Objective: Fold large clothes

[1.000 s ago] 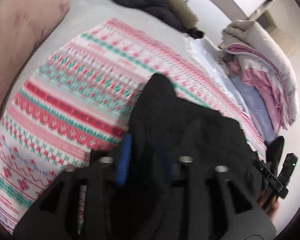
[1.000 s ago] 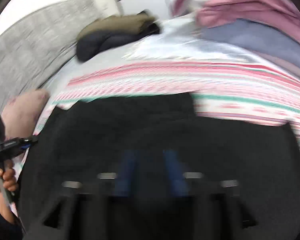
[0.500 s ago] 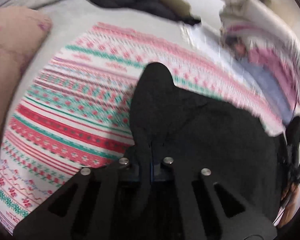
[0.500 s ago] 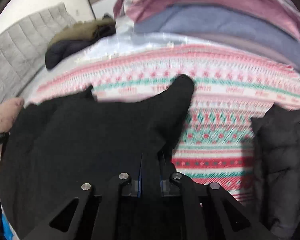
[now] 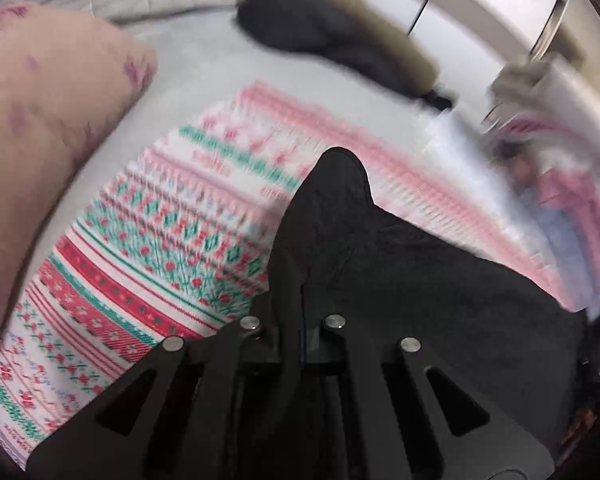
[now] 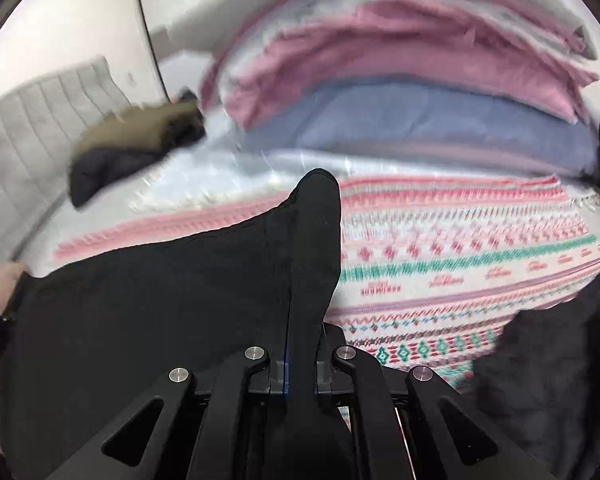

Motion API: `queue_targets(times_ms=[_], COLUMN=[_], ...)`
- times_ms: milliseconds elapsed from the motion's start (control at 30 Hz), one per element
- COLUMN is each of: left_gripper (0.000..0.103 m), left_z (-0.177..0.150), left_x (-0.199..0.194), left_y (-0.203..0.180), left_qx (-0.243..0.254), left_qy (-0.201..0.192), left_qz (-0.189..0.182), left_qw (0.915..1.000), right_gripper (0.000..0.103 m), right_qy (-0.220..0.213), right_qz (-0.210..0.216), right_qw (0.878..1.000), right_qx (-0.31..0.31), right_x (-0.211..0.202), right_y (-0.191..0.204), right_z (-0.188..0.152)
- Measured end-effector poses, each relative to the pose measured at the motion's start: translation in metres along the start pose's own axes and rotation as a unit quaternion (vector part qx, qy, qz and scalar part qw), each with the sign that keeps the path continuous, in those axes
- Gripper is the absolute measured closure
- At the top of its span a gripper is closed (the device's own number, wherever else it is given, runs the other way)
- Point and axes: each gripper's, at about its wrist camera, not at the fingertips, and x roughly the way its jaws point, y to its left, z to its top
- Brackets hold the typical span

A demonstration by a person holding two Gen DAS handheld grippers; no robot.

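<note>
while the left gripper [image 5: 303, 334] has its jaws pressed together on a fold of the black garment [image 5: 400, 280], the right gripper [image 6: 300, 354] pinches another part of the same cloth, so the garment hangs spread between the two above the bed. in the left wrist view a rounded black tip stands up past the jaws and the rest of the cloth runs off toward the right edge of the bed; in the right wrist view a like tip rises past the jaws and the cloth stretches away to the left. under it lies a patterned blanket [image 5: 148, 264] in pink, red and teal bands, spread over the pale bed sheet [image 5: 204, 72]. a pink pillow [image 5: 40, 128] sits at the head-end corner of the bed, beside the grey quilted headboard [image 6: 28, 128]. a dark jacket with an olive lining [image 6: 132, 140] lies near the far edge. a stack of folded bedding [image 6: 400, 80], pink over blue, rests along the far side of the blanket. another dark padded garment [image 6: 548, 360] lies at the blanket's right edge.
</note>
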Motion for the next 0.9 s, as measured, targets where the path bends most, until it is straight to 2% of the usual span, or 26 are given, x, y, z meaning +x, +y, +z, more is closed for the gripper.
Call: queue_targets(times_ms=[67,133,233,467,600,633,667,700,733,767,800,833,867,900], left_gripper=[0.097,0.096,0.094,0.088,0.087,0.087,0.087,0.087,0.087,0.087,0.087,0.085,0.078,0.073], left_z=[-0.009,-0.017,-0.026,-0.017,-0.012,-0.009,-0.007,-0.003,0.000,0.002,0.003,0.001,-0.004,-0.014], left_x=[0.020,0.020,0.016,0.012,0.005,0.000,-0.006,-0.016,-0.032,-0.046,-0.060,-0.078,-0.090,-0.100], left_y=[-0.005,-0.014,-0.024,-0.020,-0.014,-0.010,-0.006,0.000,0.009,0.015,0.020,0.023,0.024,0.021], left_qx=[0.014,0.040,0.081,0.068,0.035,0.018,0.003,-0.020,-0.046,-0.058,-0.063,-0.058,-0.048,-0.030], left_qy=[0.004,-0.014,-0.024,-0.011,0.000,0.003,0.002,-0.003,-0.017,-0.028,-0.033,-0.034,-0.033,-0.024], left_qz=[0.038,0.060,0.086,0.054,0.026,0.016,0.007,-0.008,-0.027,-0.037,-0.044,-0.045,-0.045,-0.046], left_qw=[0.9992,0.9973,0.9927,0.9962,0.9990,0.9997,1.0000,0.9998,0.9985,0.9972,0.9965,0.9967,0.9973,0.9982], right_gripper=[0.097,0.097,0.097,0.091,0.090,0.086,0.076,0.072,0.067,0.066,0.064,0.054,0.046,0.044], right_qy=[0.026,0.047,0.031,0.052,0.064,0.065,0.063,0.058,0.047,0.024,0.006,-0.008,-0.019,-0.021], right_qz=[-0.019,-0.036,-0.029,-0.058,-0.100,-0.109,-0.117,-0.125,-0.123,-0.102,-0.084,-0.075,-0.067,-0.058], right_qw=[0.999,0.998,0.998,0.995,0.992,0.991,0.991,0.990,0.989,0.990,0.989,0.988,0.987,0.988], right_qx=[0.006,0.015,0.042,0.065,0.041,0.033,0.031,0.040,0.063,0.097,0.120,0.136,0.146,0.143], right_x=[0.031,0.056,0.056,0.036,0.024,0.022,0.019,0.012,-0.001,-0.021,-0.038,-0.056,-0.078,-0.090], right_y=[-0.003,-0.007,-0.020,-0.036,-0.031,-0.029,-0.028,-0.030,-0.034,-0.040,-0.045,-0.047,-0.046,-0.042], right_z=[-0.007,-0.023,-0.037,-0.054,-0.060,-0.059,-0.058,-0.055,-0.054,-0.054,-0.056,-0.061,-0.070,-0.076])
